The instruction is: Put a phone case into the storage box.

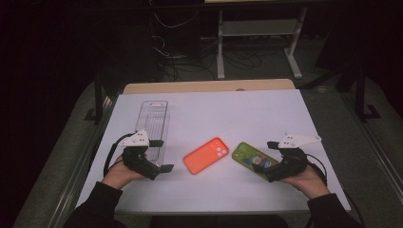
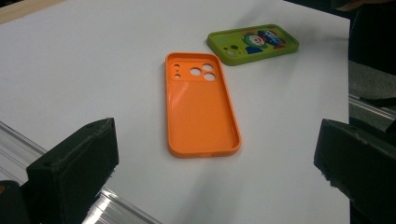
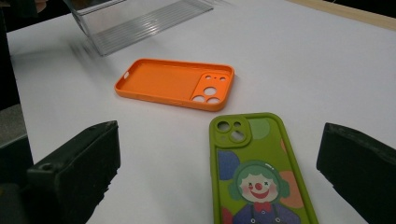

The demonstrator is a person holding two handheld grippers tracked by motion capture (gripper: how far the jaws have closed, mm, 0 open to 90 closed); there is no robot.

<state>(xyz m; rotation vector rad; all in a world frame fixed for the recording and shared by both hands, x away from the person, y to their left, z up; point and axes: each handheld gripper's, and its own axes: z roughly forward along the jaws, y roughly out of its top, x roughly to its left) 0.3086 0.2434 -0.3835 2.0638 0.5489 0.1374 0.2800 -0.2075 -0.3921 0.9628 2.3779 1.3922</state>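
White table (image 1: 285, 114) holds two phone cases (image 1: 206, 155), dim room.

1. no words, brand names or numbers can be read anywhere in these views.
2. the green phone case (image 3: 259, 172) carries a printed clown figure with coloured patches around it, but no lettering shows on it.
3. the orange phone case (image 2: 201, 102) is plain inside, with no mark to read.
4. the clear plastic box (image 1: 155, 124) bears no legible label.
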